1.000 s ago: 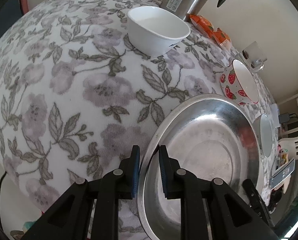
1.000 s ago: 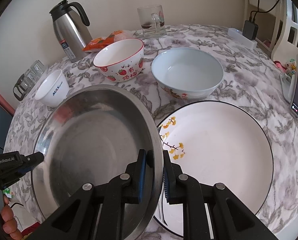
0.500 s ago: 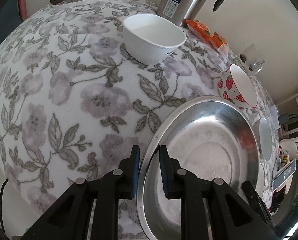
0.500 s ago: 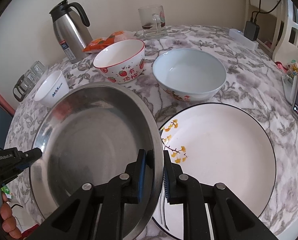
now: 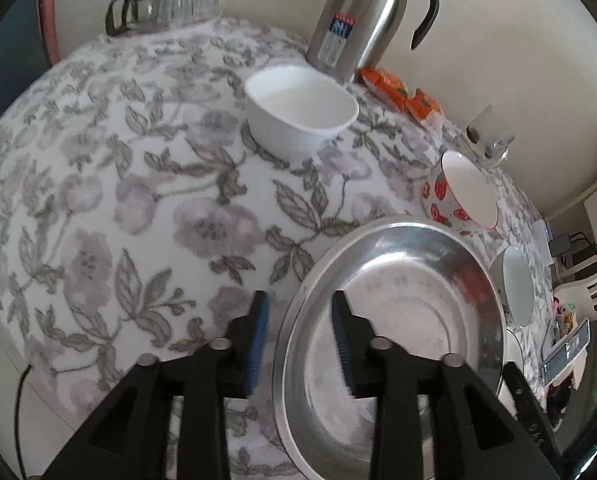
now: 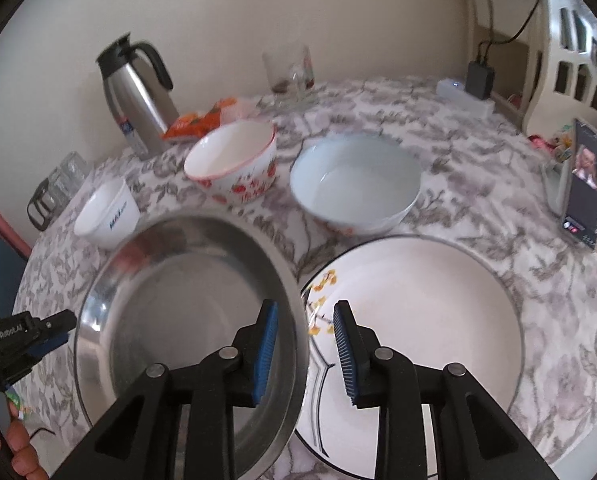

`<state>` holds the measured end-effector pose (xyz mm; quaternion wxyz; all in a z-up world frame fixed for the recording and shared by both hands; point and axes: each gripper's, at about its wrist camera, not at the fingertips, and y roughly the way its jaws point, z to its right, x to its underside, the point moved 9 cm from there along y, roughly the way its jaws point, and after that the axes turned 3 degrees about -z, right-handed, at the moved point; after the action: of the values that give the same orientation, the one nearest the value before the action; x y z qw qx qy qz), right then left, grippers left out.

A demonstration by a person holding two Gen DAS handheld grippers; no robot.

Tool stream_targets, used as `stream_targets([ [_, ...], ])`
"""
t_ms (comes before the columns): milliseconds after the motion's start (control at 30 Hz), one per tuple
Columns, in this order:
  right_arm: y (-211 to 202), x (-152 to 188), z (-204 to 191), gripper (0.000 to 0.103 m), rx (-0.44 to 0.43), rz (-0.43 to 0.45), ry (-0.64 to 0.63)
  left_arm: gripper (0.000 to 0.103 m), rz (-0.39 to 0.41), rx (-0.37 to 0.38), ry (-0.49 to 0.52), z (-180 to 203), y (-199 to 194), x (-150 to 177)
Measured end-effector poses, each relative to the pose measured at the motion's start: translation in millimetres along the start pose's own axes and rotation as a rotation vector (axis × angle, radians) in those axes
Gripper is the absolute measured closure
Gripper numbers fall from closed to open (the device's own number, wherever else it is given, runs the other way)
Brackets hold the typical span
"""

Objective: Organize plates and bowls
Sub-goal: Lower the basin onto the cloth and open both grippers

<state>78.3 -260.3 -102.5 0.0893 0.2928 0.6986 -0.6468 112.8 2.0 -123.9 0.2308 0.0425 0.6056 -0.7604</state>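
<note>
A large steel plate lies on the floral tablecloth. My left gripper is open with its jaws either side of the plate's left rim. My right gripper is open astride the plate's right rim, where it overlaps a big white plate with yellow leaves. A small white bowl, a strawberry bowl and a pale blue bowl stand behind.
A steel thermos, orange snack packets, a glass mug and a rack of glasses line the far edge. A phone stands at the right. A charger and white chair are beyond.
Both grippers have opened and let go of the steel plate's rim. The plate has come down to lie on the table, partly over the white plate.
</note>
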Motion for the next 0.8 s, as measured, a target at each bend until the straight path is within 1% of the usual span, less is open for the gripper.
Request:
stream_targets([
  [100,-11,-5,-4,0.071,-0.017,0.029,-0.001,0.058,0.037,0.004,0.023,3,-12,-2],
  [167,-14,-5,-10,0.071,-0.027,0.031,-0.015,0.048,0.062,-0.017,0.061,7,-19,-1],
  [233,-13,-3,-14,0.071,-0.024,0.017,-0.028,0.044,0.074,-0.044,0.092,10,-22,-1],
  [267,-12,-1,-15,0.068,-0.021,0.009,-0.032,0.043,0.077,-0.061,0.112,12,-23,-1],
  [300,-12,0,-15,0.054,-0.018,0.003,-0.035,0.043,0.078,-0.075,0.129,14,-23,0],
  [333,-13,1,-16,0.038,-0.014,0.0,-0.036,0.043,0.076,-0.081,0.137,14,-22,1],
  [400,-16,2,-18,0.036,-0.01,0.005,-0.038,0.041,0.064,-0.092,0.151,14,-20,2],
  [433,-17,2,-18,0.036,-0.007,0.006,-0.042,0.033,0.056,-0.097,0.152,14,-18,3],
  [467,-18,3,-19,0.035,0.001,0.002,-0.044,0.021,0.047,-0.103,0.151,12,-15,4],
  [500,-19,5,-18,0.03,0.011,-0.003,-0.045,0.018,0.046,-0.104,0.149,11,-15,5],
  [533,-18,6,-17,0.024,0.027,-0.014,-0.045,0.018,0.049,-0.105,0.144,9,-15,5],
  [600,-19,9,-18,0.02,0.037,-0.024,-0.047,0.018,0.056,-0.111,0.138,7,-16,4],
  [667,-21,11,-21,0.012,0.033,-0.016,-0.058,0.018,0.068,-0.137,0.129,2,-15,2],
  [700,-22,12,-23,0.002,0.037,-0.016,-0.064,0.017,0.069,-0.15,0.122,0,-15,0],
  [733,-23,13,-25,0.0,0.047,-0.01,-0.078,0.017,0.069,-0.154,0.117,-2,-14,-1],
  [800,-26,14,-29,0.0,0.048,0.011,-0.1,0.017,0.067,-0.172,0.092,-5,-13,-5],
])
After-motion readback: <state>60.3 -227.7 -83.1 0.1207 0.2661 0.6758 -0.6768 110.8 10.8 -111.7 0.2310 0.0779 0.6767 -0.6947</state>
